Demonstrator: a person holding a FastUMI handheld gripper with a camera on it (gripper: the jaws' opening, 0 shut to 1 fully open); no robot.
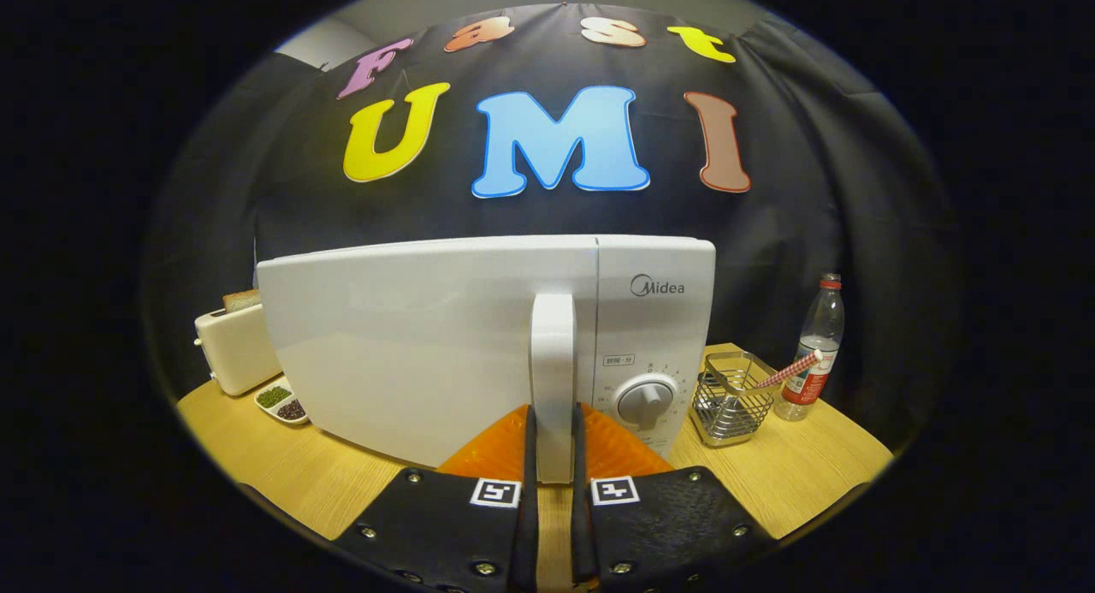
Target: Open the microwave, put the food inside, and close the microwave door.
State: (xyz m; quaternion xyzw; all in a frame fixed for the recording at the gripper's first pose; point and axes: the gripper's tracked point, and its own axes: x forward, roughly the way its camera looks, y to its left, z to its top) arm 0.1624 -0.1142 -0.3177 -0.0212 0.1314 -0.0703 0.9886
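Microwave (428,336) sits dead ahead on the table (282,473), door (402,345) flush with the body as far as I can tell, no gap visible at the panel seam. Handle (553,379) is vertical, at the door's 3 o'clock edge, and runs down between the fingers. Gripper (553,473) is closed on the handle: both fingers press its lower end, 1 on each side.

Progress call: step 1 of 3 is just starting. Grasp is made, door not swung yet. Left to do: pull door open, load food, close door.

Food: can't identify for sure. Small 2-part dish (282,403) with dark and green bits sits at the microwave's 9 o'clock, near the toaster (235,349); maybe that. Something orange (616,447) lies just under the handle, ahead of the fingers; can't tell what it is.

Dial (644,400) is at 3 o'clock of the handle. Wire basket (727,400) with a striped stick, then a bottle (817,353), further out at 3 o'clock, well apart from the door's swing side.
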